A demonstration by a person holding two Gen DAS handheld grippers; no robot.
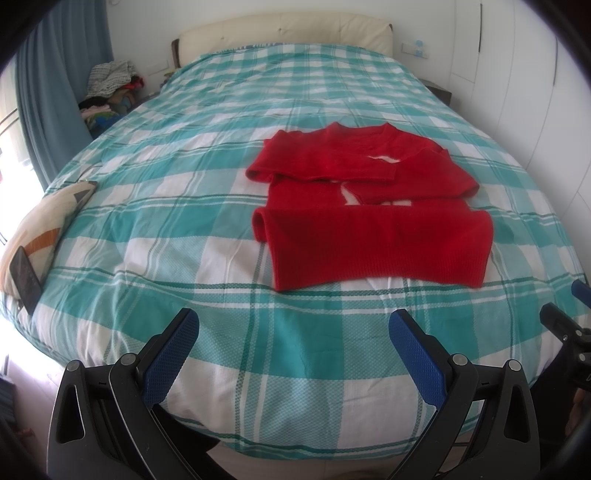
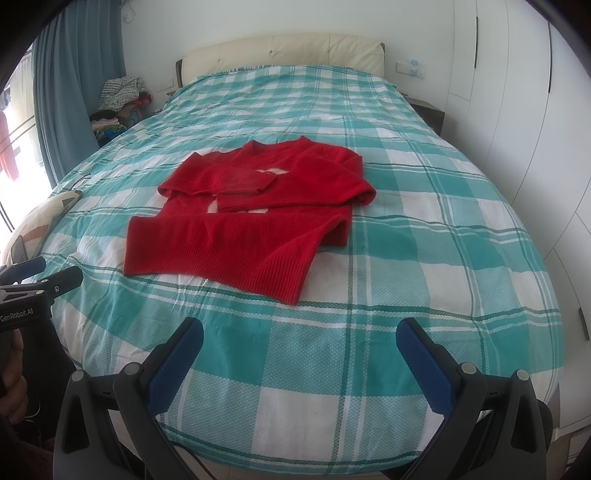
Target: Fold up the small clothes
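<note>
A small red knitted sweater (image 1: 369, 210) lies flat on the bed, both sleeves folded across its chest and its ribbed hem toward me; it also shows in the right wrist view (image 2: 255, 210). My left gripper (image 1: 293, 325) is open and empty, held over the bed's near edge, short of the hem. My right gripper (image 2: 301, 334) is open and empty, also near the bed's front edge, to the right of the sweater. The left gripper shows at the left edge of the right wrist view (image 2: 40, 280).
The bed carries a teal and white checked sheet (image 1: 184, 221), with a cream headboard (image 1: 284, 33) at the far end. A pillow (image 1: 40, 221) and a phone (image 1: 26, 277) lie at the left edge. A clothes pile (image 1: 110, 88), blue curtain and white wardrobes (image 2: 535, 129) flank it.
</note>
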